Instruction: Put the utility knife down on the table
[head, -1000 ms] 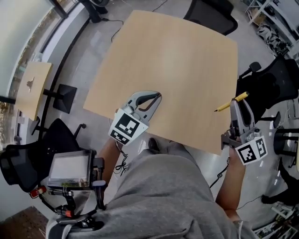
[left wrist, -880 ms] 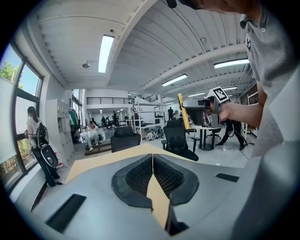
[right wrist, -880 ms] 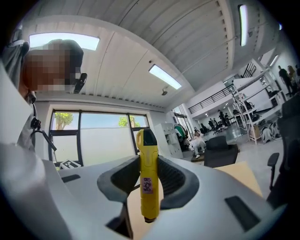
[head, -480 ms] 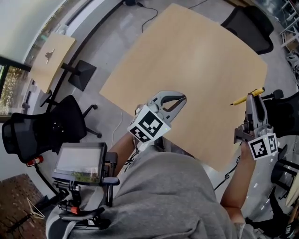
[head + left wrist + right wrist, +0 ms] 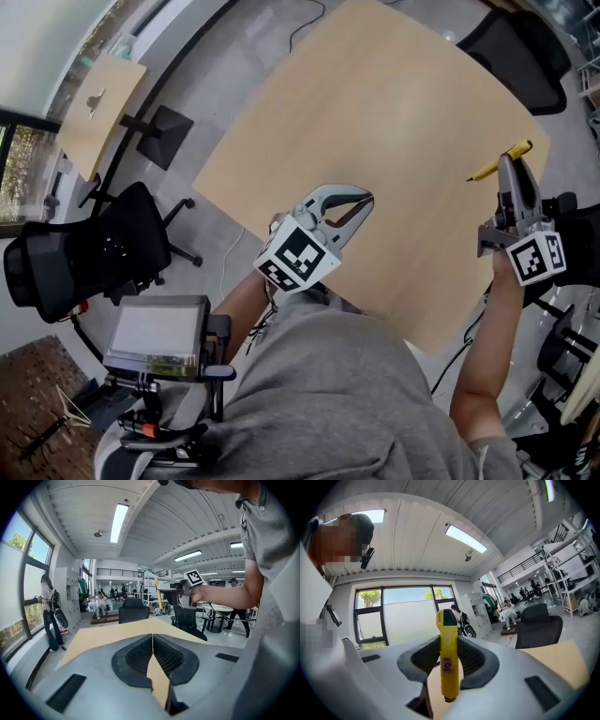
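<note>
Well, from the head view the person stands at the near edge of a bare wooden table (image 5: 375, 112), a gripper in each hand. The right gripper (image 5: 507, 167) is out at the table's right edge, and the utility knife (image 5: 499, 160) sits crosswise in its tips. The knife's long axis runs on a diagonal: its thin dark end points down and left over the tabletop, and its yellow body points up and right, away from the person. It is held in the gripper, not lying on the wood. The left gripper (image 5: 360, 199) is over the near part of the table, well apart from the knife, with its tips drawn together.

Through the left gripper view, the two dark pads meet along a thin line with nothing between them, and the table (image 5: 103, 637) stretches out beyond.

Through the right gripper view, the jaws are clamped on the knife (image 5: 446, 637) from both sides. It stands upright between them, a slim yellow handle with a dark cap at its top end and a small reddish printed label on its middle. Its lower end hangs below the pads, with pale wood behind it.
</note>
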`<state>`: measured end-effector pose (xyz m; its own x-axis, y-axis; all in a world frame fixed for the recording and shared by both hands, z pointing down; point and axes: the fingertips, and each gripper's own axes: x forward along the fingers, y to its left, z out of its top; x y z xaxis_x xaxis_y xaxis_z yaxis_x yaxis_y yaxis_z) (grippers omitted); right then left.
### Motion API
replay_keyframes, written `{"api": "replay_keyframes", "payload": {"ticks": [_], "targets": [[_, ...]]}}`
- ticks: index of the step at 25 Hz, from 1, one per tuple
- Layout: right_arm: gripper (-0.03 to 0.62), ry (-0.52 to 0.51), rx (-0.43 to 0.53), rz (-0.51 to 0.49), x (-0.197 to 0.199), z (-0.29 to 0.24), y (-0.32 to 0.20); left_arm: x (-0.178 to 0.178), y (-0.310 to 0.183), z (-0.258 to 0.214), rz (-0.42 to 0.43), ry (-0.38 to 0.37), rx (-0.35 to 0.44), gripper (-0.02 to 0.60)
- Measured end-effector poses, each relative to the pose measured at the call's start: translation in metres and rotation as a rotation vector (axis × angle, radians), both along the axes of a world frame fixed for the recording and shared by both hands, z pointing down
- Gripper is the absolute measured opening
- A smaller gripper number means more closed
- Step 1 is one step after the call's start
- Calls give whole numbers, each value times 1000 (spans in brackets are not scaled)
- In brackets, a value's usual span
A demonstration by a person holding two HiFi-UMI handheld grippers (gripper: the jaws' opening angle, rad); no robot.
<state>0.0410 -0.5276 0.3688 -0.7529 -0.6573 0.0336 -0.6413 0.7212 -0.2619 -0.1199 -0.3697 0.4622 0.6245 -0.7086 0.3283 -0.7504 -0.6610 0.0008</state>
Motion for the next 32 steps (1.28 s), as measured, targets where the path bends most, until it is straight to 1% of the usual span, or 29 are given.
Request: {"api": "replay_keyframes", "payload": {"ticks": [5, 10, 16, 25, 32], "targets": [[118, -16, -31, 2, -12, 40, -43, 0, -13, 28, -7, 7, -30, 6], [118, 5, -59, -28, -16, 61, -83, 7, -13, 38, -42, 13, -73, 6], [118, 30, -81, -30, -23, 80, -121, -2, -5, 50, -79, 8, -111, 6], [118, 108, -85, -38, -32, 113, -172, -8, 8, 66, -115, 3, -146, 6], [118, 182, -114, -46, -45, 149, -210, -17, 12, 77, -137, -5, -181, 6]]}}
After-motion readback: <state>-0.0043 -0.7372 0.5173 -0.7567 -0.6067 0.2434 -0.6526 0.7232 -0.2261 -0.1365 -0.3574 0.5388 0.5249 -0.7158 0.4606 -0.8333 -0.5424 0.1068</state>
